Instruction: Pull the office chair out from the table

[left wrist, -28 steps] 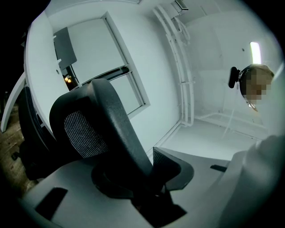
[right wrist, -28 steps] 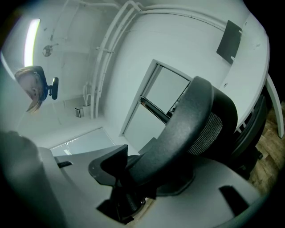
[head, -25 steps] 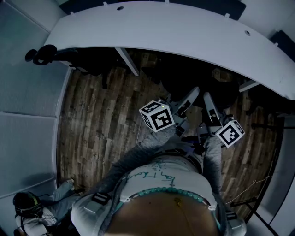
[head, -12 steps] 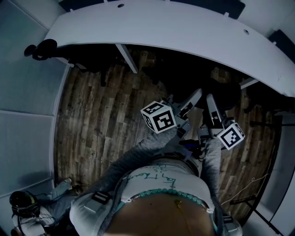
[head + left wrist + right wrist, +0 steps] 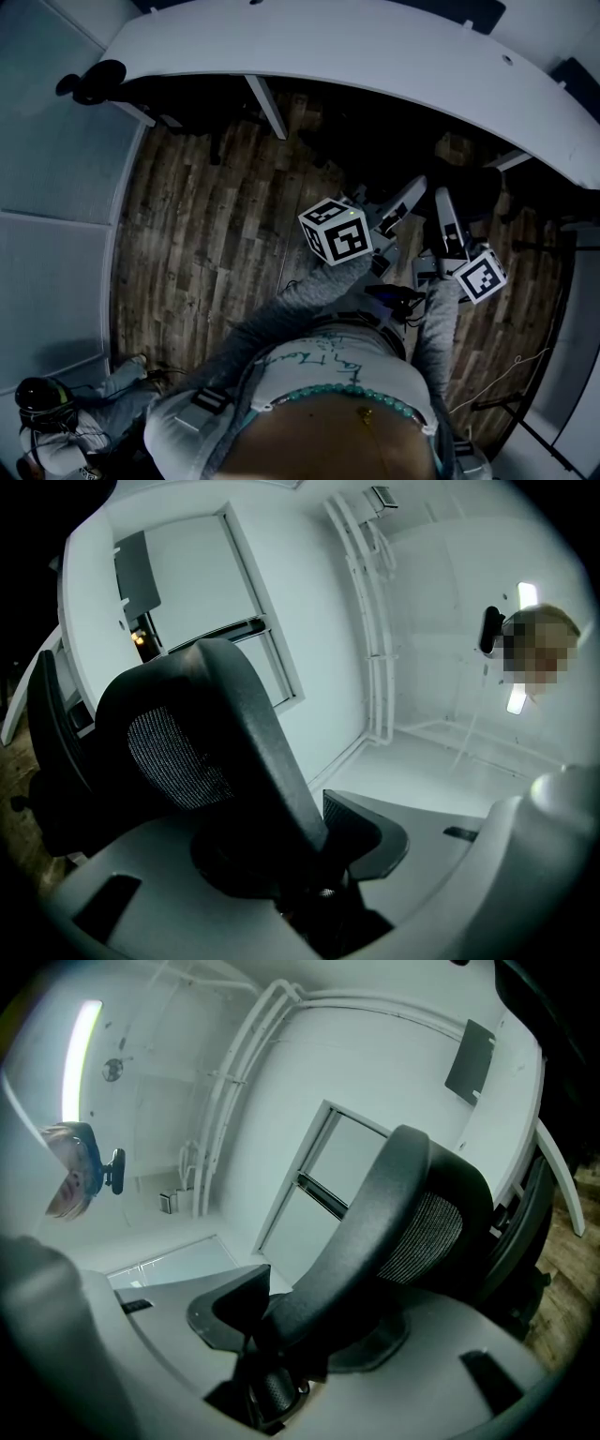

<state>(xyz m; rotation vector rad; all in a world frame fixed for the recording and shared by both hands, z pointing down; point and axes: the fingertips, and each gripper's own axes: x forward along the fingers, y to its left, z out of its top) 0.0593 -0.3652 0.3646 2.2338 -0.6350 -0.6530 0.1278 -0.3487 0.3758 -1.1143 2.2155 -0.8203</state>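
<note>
So here's where we're at: the office chair (image 5: 234, 714) is sitting right in front of us, tucked in close to the curved white table (image 5: 375, 56), and from the head view most of it just reads as a dark blob at the table's edge over the wood floor (image 5: 206, 216). We've got both tools on the top of the backrest, the left gripper (image 5: 398, 202) on one side and the right gripper (image 5: 448, 220) just beside it on the other. Each gripper view shows the curved black rim of the backrest running straight between the jaws with the dark pads pinched on it, so both are clamped on the chair and not just hovering. Grabbing up high with two holds makes sense to us, since that rim is the one part that sticks out past the table, and a pair of grips should keep the chair from swiveling when it gets dragged. Our guess is the pull itself has barely got going.
</note>
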